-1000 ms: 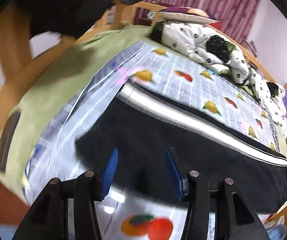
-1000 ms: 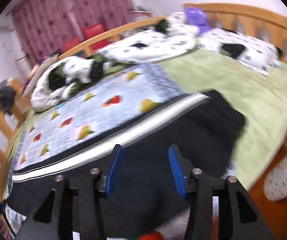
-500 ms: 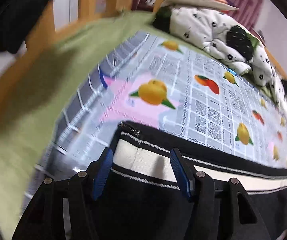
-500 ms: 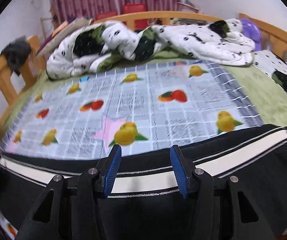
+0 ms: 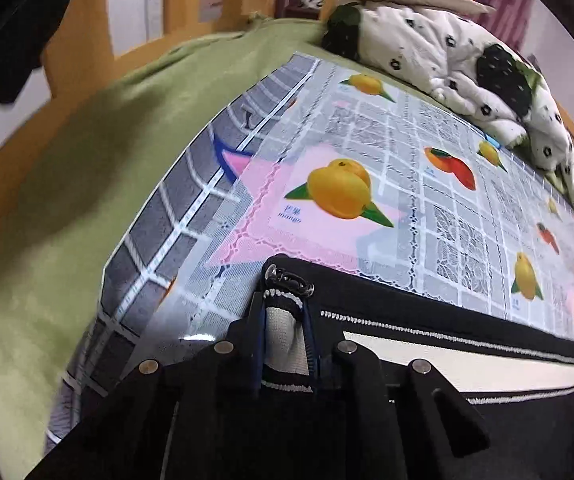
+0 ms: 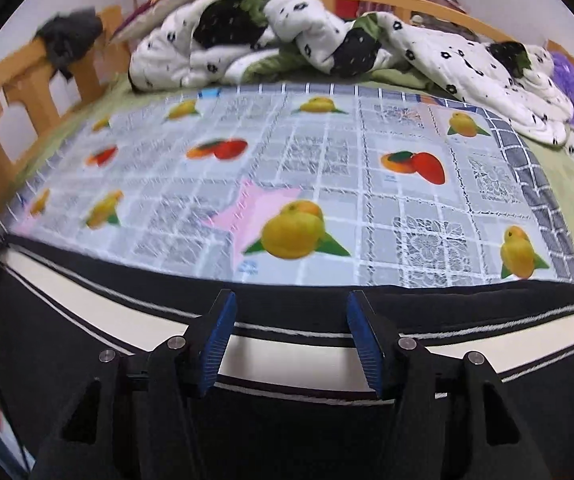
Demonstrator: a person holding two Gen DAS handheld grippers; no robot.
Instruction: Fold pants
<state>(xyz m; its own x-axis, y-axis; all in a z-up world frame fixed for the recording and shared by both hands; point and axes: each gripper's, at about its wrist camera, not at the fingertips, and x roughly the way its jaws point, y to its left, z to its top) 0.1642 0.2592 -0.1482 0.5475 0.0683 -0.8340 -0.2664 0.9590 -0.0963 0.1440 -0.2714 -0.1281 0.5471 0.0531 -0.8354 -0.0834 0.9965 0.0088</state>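
Observation:
Black pants (image 5: 427,304) with a white side stripe lie along the near edge of a fruit-print cloth (image 5: 367,152) on the bed. My left gripper (image 5: 285,332) is shut on the end of the pants, pinching the white stripe near a zipper pull. In the right wrist view the pants (image 6: 307,304) stretch across the bottom. My right gripper (image 6: 291,336) is open, its blue pads astride the white stripe and low over the fabric.
A crumpled white quilt with black flowers (image 6: 327,36) lies at the far side of the bed. Green bedsheet (image 5: 67,184) borders the cloth. A wooden bed rail (image 6: 19,96) runs along the left, with dark cloth draped on it.
Both grippers moved forward over the pants to the striped edge. The left gripper closed on the pants end. The right gripper stayed open.

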